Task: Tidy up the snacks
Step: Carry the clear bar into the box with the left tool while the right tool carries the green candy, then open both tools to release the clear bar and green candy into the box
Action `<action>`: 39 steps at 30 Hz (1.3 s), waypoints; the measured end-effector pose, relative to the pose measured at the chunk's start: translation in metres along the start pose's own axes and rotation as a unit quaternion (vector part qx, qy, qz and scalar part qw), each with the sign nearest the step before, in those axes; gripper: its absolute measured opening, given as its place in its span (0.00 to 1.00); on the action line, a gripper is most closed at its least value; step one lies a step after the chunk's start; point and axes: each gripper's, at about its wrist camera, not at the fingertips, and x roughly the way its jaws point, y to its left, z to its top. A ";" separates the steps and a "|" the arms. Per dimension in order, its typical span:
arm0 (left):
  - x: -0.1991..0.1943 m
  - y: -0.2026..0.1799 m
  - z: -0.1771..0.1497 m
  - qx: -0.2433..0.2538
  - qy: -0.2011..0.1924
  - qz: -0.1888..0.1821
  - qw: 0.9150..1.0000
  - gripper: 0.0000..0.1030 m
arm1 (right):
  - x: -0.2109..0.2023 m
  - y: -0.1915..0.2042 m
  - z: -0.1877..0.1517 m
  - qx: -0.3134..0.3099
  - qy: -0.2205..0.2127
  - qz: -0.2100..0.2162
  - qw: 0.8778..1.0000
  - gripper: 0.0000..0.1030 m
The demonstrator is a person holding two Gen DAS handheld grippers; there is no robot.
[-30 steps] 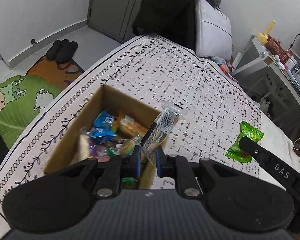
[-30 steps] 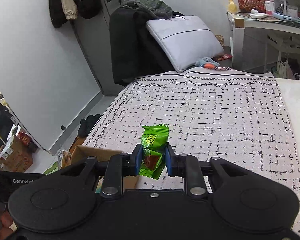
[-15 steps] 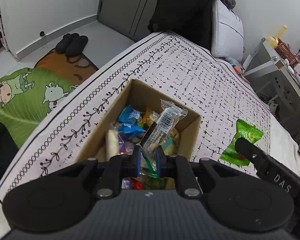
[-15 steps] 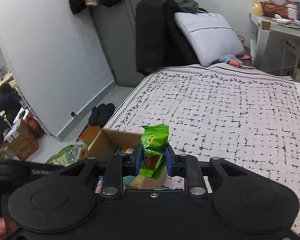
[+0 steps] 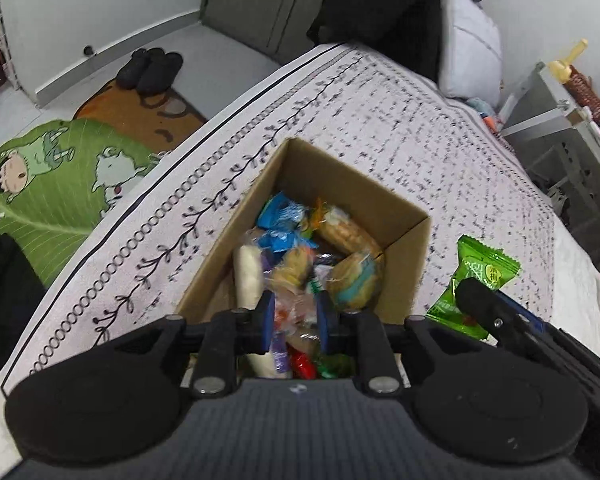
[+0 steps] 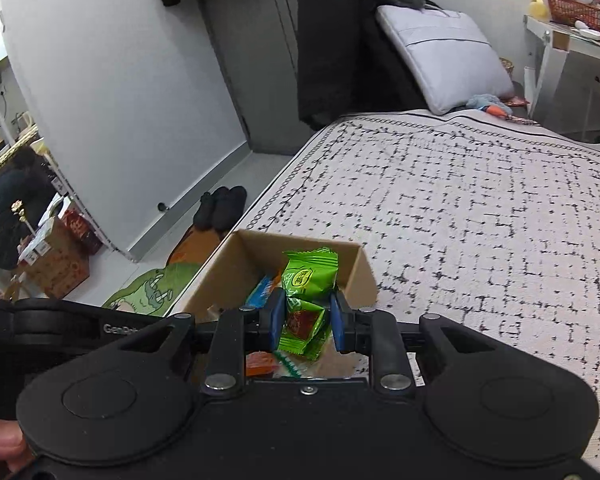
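Observation:
An open cardboard box [image 5: 356, 184] stands on the patterned bedspread near the bed's left edge, holding several wrapped snacks [image 5: 300, 256]. My left gripper [image 5: 295, 316] hovers over the box's near end, open, with nothing gripped between its blue pads. To the box's right, my right gripper [image 6: 307, 318] is shut on a green snack packet [image 6: 306, 292]. In the right wrist view the packet hangs above the box [image 6: 292, 238], over its right wall. The left wrist view shows the same green packet [image 5: 480, 276] to the right of the box.
The bedspread [image 6: 480, 216] stretches away to the right and far side. A grey pillow [image 6: 440, 56] and a black jacket [image 6: 332, 52] sit at the bed's head. Dark slippers [image 5: 152, 68] and a green mat [image 5: 52, 176] lie on the floor left. A desk [image 5: 560, 136] stands at right.
The left gripper moved over the box and let go of the clear-wrapped snack, which is no longer between its pads. The right gripper carried the green packet left, over the box.

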 end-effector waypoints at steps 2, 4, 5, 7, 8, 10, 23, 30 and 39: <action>-0.001 0.005 0.000 -0.005 0.002 0.005 1.000 0.31 | 0.001 0.004 -0.002 -0.003 0.004 0.007 1.000 0.23; -0.005 0.009 -0.001 -0.007 -0.003 0.013 1.000 0.41 | 0.002 0.008 -0.003 -0.005 0.007 0.013 1.000 0.23; -0.007 0.010 -0.001 -0.008 -0.006 0.018 1.000 0.44 | 0.002 0.009 -0.004 -0.006 0.009 0.016 1.000 0.23; -0.010 0.013 -0.002 -0.010 -0.009 0.025 1.000 0.51 | 0.003 0.012 -0.005 -0.009 0.011 0.022 1.000 0.24; -0.011 0.013 -0.002 -0.011 -0.010 0.028 1.000 0.52 | 0.003 0.013 -0.005 -0.011 0.014 0.025 1.000 0.24; -0.013 0.013 -0.002 -0.010 -0.012 0.031 0.999 0.54 | 0.002 0.015 -0.005 -0.008 0.017 0.026 0.999 0.33; -0.037 0.007 -0.012 -0.022 -0.016 0.038 0.999 0.67 | -0.028 -0.010 -0.003 0.026 -0.008 0.012 1.000 0.59; -0.057 -0.005 -0.027 -0.012 -0.037 0.043 0.998 0.76 | -0.049 -0.014 -0.010 0.014 -0.025 0.011 1.000 0.75; -0.079 -0.021 -0.057 0.000 -0.060 0.022 0.998 0.89 | -0.086 -0.018 -0.026 -0.011 -0.052 -0.011 0.999 0.94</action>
